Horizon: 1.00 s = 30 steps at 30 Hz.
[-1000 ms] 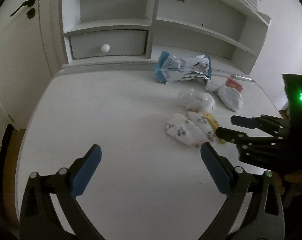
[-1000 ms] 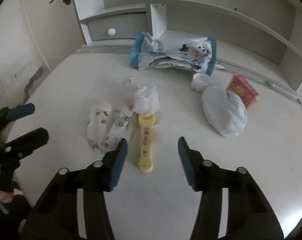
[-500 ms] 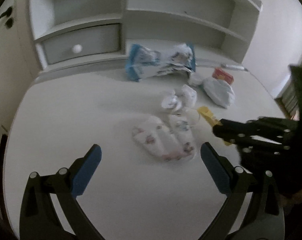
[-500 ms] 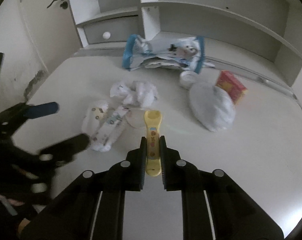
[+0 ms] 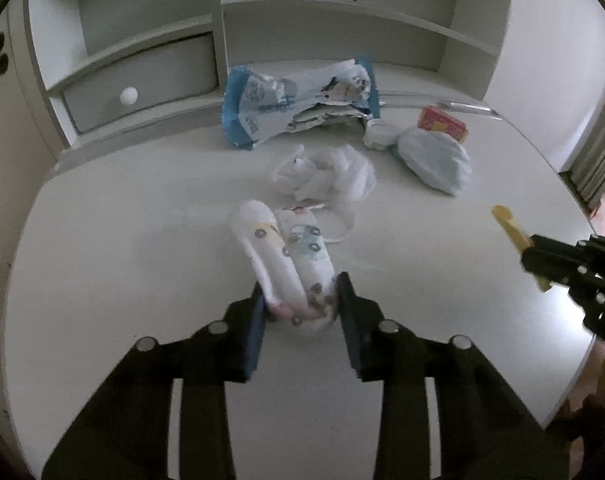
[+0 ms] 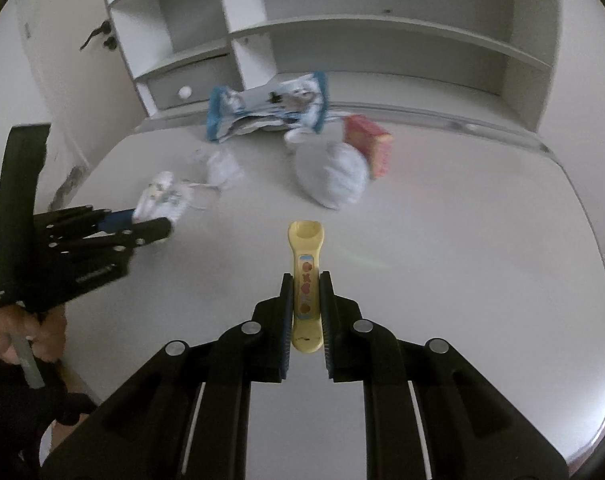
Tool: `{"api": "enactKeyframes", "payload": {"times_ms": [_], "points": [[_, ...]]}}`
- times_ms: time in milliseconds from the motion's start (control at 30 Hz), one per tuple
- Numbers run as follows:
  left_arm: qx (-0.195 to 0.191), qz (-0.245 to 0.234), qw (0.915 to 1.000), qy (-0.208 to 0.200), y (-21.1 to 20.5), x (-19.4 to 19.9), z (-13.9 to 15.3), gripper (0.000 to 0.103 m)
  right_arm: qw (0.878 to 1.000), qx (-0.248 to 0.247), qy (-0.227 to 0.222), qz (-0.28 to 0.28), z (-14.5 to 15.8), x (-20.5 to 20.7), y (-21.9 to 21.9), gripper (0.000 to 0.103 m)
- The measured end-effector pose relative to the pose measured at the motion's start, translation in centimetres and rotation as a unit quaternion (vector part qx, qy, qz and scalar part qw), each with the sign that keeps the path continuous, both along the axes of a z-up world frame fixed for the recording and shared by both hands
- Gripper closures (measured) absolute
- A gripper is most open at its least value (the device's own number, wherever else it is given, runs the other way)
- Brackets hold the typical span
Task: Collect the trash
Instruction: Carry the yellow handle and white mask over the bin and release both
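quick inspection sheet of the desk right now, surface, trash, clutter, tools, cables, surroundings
surface: white desk, bare at the near edge
job's things: printed wrappers, yellow wrapper, crumpled white bag, white bundle, torn blue package
clutter: red box, small white tub
grippers: left tool closed on the printed wrappers; right tool clamps the yellow wrapper
cables: nothing seen
surroundings: white shelf unit, drawer

Both wrist cams low over white table (image 5: 102, 240), facing shelves (image 6: 382, 32); shared trash.
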<state>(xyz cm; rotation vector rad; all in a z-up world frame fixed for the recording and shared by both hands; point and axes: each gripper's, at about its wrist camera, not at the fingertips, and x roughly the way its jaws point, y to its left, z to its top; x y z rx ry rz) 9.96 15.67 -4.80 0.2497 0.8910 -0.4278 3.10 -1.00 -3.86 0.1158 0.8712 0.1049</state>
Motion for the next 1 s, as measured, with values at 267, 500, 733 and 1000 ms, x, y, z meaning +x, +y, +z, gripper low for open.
{"api": "enactKeyframes", "payload": {"times_ms": [267,500,733,1000], "points": [[-0.033,-0.095,0.9944,-0.031,-6.2,-5.8,3.7,0.074,0.992,0.029,-0.025,-0.121,0.4,-7.5,-9.6,0.091],[-0.073,-0.272,0.9589,-0.037,-20.8,-13.0,4.5,0.074,0.948,0.047,-0.040,-0.311,-1.0,-19.2,-21.4,0.091],[-0.096,-0.436,0.8947,0.004,-34.2,-22.7,0.7,0.074,0.871,0.051,-0.023,-0.488,-4.9,-33.1,-30.0,0.091],[-0.059,-0.543,0.8331,0.088,-45.0,-32.1,-8.5,0.074,0.780,0.128,0.064,-0.610,-14.6,-45.3,-35.6,0.091]]}}
